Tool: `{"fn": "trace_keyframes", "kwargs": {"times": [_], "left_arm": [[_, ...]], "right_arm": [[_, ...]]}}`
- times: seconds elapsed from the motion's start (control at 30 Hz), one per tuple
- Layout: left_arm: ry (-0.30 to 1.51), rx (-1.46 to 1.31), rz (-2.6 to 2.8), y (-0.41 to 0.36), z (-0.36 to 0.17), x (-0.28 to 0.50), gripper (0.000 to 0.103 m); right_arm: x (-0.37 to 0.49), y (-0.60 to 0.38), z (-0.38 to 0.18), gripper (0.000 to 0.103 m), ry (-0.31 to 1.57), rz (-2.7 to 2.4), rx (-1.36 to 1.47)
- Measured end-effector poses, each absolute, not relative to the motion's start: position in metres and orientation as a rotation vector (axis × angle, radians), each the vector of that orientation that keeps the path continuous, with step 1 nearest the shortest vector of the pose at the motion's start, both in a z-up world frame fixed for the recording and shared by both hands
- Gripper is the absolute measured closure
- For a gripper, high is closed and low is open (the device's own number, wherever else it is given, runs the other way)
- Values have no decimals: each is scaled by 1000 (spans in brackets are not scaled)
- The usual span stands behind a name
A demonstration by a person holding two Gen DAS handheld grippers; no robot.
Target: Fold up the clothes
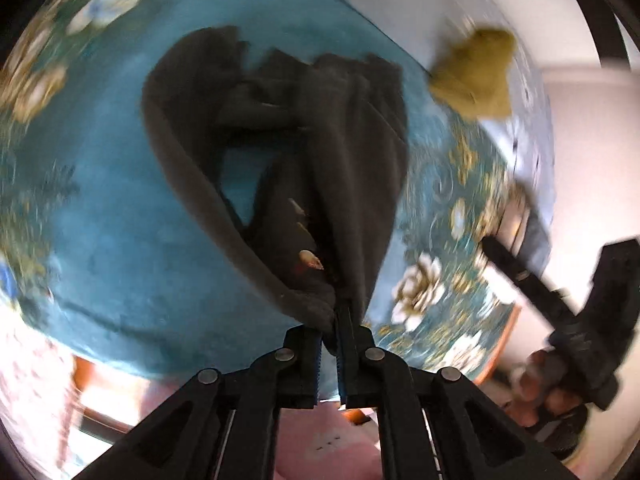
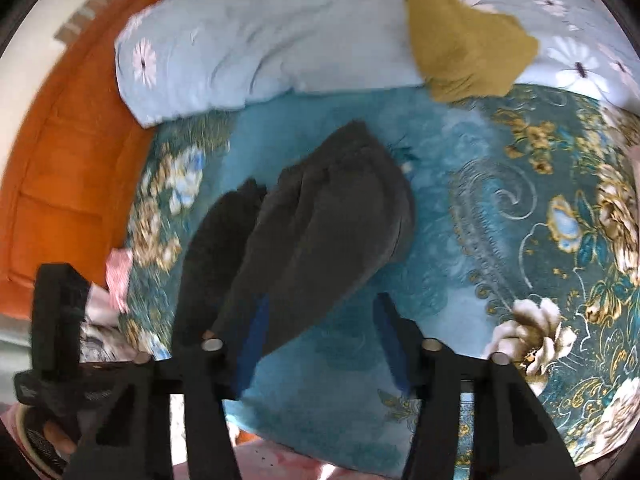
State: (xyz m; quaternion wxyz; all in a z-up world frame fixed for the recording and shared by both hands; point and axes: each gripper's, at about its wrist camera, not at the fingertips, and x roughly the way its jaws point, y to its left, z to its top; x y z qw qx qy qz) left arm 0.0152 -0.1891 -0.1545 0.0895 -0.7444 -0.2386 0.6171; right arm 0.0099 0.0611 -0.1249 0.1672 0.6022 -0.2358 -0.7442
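my left gripper point(image 1: 335, 330) is pinched tight on a bunched edge of the dark garment point(image 1: 280, 152), with its two fingers nearly together and cloth squeezed between the blue pads point(image 1: 318, 364). it points down over the bed, tilted forward from the near edge, and the garment trails from its tips out across the plain teal middle of the bedspread point(image 1: 100, 208). the cloth is rumpled, with a gap in its folds where the teal shows through.

my right gripper point(image 2: 320, 340) stands wide open and grips nothing. from its own camera the left finger point(image 2: 250, 344) lies under or just behind the near end of the garment point(image 2: 320, 216), and i cannot tell whether they touch; the right finger is apart from the cloth, over bare bedspread point(image 2: 460, 248). the left camera catches this gripper low at the right, slanting in over the flowered border near the bed's edge, with the hand point(image 1: 540, 384) wrapped around its handle.

an olive cloth point(image 2: 464, 44) lies at the far side of the bed, partly on the pale blue flowered pillow point(image 2: 248, 44) and well apart from the garment. an orange headboard point(image 2: 60, 160) runs along the left side in the right camera. both views are blurred.
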Motion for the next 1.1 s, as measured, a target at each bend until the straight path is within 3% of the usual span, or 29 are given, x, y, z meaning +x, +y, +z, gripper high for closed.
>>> {"fn": "trace_keyframes", "kwargs": {"times": [0.03, 0.1, 0.27, 0.37, 0.47, 0.6, 0.9, 1.03, 1.07, 1.1], "left_arm": [[-783, -2216, 1831, -203, -155, 16, 89], [-903, -2215, 1826, -224, -158, 17, 81], [-1167, -2176, 1845, -279, -165, 10, 76], [-1293, -2148, 1888, -318, -166, 3, 72], [-1344, -2166, 1929, -344, -182, -8, 71], [-1355, -2217, 1934, -363, -205, -16, 70], [-1343, -2334, 1872, -374, -243, -21, 65], [-1235, -2350, 1864, -378, -251, -33, 62], [-1217, -2351, 1876, -377, -254, -37, 61], [-1193, -2355, 1890, -376, -256, -42, 60]], "right_arm": [[6, 52, -128, 58, -644, -2097, 1729], [2, 36, -130, 74, -594, -2063, 1760], [-21, -12, -130, 82, -465, -1983, 1788], [-42, -39, -134, 79, -417, -1960, 1833], [-60, -64, -143, 54, -353, -1948, 1898], [-84, -90, -163, 44, -286, -1908, 2008], [-110, -136, -236, 43, 43, -1789, 2249], [-115, -132, -253, 44, 111, -1720, 2306], [-116, -130, -254, 45, 118, -1720, 2310], [-118, -128, -255, 54, 124, -1720, 2314]]}}
